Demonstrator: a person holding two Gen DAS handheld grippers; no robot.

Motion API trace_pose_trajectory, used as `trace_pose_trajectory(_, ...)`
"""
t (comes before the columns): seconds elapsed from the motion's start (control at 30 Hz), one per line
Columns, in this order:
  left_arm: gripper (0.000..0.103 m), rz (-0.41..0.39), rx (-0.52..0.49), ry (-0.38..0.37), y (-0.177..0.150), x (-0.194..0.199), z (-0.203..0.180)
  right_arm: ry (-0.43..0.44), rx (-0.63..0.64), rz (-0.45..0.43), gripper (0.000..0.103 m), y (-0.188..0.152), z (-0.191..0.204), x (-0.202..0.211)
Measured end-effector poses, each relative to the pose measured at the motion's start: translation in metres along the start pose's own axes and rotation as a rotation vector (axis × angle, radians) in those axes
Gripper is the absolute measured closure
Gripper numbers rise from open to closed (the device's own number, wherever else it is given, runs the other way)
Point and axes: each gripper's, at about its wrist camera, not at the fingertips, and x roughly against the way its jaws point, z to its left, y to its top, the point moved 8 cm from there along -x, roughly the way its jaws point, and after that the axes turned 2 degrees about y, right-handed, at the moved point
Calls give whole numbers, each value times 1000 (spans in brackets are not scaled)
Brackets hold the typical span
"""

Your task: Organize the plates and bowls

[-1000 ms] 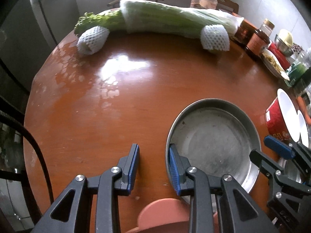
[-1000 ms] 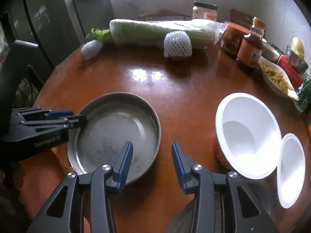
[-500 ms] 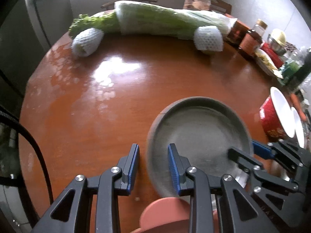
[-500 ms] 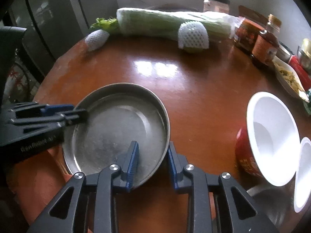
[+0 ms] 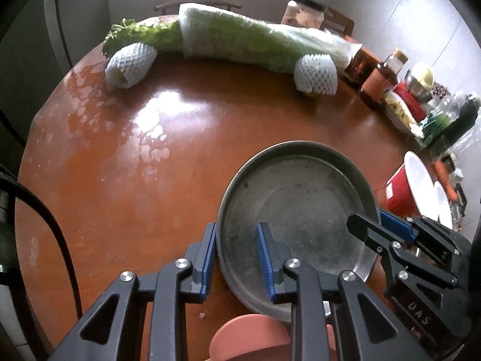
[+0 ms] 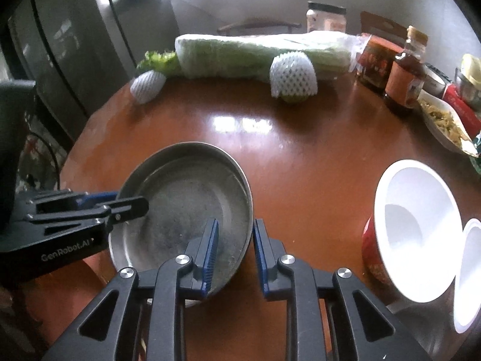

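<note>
A round metal plate (image 5: 297, 210) rests on the brown round table (image 5: 135, 162); it also shows in the right wrist view (image 6: 186, 204). My left gripper (image 5: 237, 258) straddles the plate's left rim, one finger outside and one inside, jaws apart and not clamped. My right gripper (image 6: 234, 255) straddles the plate's right rim the same way, jaws apart. A red bowl with white inside (image 6: 415, 234) stands to the right with a smaller white bowl (image 6: 469, 273) beside it. A pink plate (image 5: 249, 340) lies under my left gripper at the near edge.
A wrapped cabbage (image 5: 255, 42) and two foam-netted fruits (image 5: 315, 72) lie along the far edge. Jars and sauce bottles (image 6: 402, 81), a dish of food (image 6: 442, 120) and packets crowd the right side. A dark cabinet (image 6: 60, 45) stands to the left.
Both grippers moved in onto the metal plate's rim, left from the left, right from the right. The plate shifted slightly toward the left gripper and now looks slightly tilted.
</note>
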Motion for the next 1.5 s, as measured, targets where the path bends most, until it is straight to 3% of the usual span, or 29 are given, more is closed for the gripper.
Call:
trace_pose_trajectory(0.7,76,-208,4,-6,16,88,-3,45,11,-212,79,38,26,75)
trace_pose_trajectory(1.07,76,-250,6,21,-12,127,0,65,46,-249,79,23,48,100)
trace_pose_trajectory(1.5,76,-263,38,40,-62,144,5,102,93,-250,79,-13,70,117)
